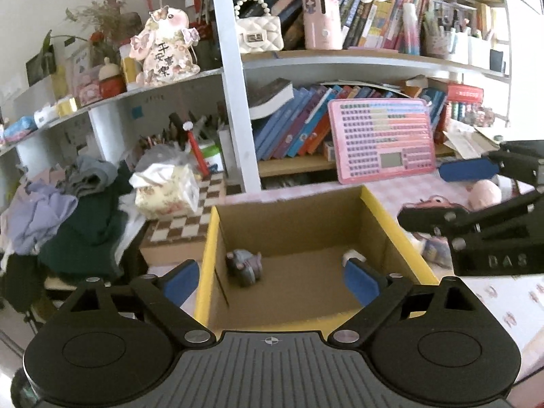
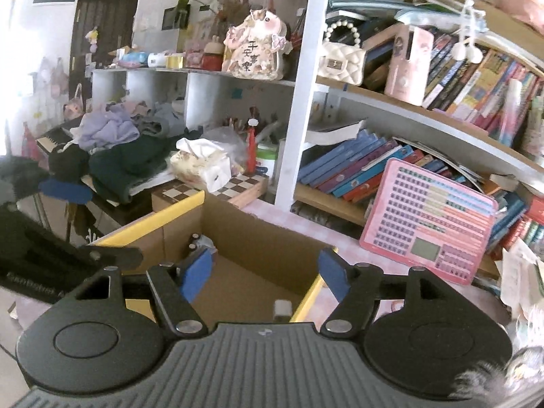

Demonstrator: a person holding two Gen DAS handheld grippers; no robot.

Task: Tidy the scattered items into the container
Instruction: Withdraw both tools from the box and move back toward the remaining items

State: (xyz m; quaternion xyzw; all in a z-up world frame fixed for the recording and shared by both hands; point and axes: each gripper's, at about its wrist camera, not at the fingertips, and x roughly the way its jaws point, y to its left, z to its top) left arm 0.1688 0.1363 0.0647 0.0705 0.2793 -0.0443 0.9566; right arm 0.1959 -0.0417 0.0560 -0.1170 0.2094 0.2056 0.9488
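Note:
An open cardboard box with yellow flaps (image 1: 370,204) stands on the pink tablecloth; it also shows in the right wrist view (image 2: 261,238). Inside lie a grey-purple toy (image 1: 244,265) at the left and a small white item (image 1: 353,256) at the right, which shows in the right wrist view (image 2: 283,307) near the box's near wall. My left gripper (image 1: 272,282) is open and empty over the box's near edge. My right gripper (image 2: 265,273) is open and empty above the box's right side. A pink plush toy (image 1: 484,194) and a pink-red toy (image 1: 431,202) lie on the cloth right of the box.
A pink calculator board (image 1: 382,139) leans on the bookshelf behind the box. A checkered box (image 1: 183,221) with a tissue pack (image 1: 166,190) and a clothes pile (image 1: 78,214) sit to the left. Furry grey material (image 2: 493,377) shows at the lower right.

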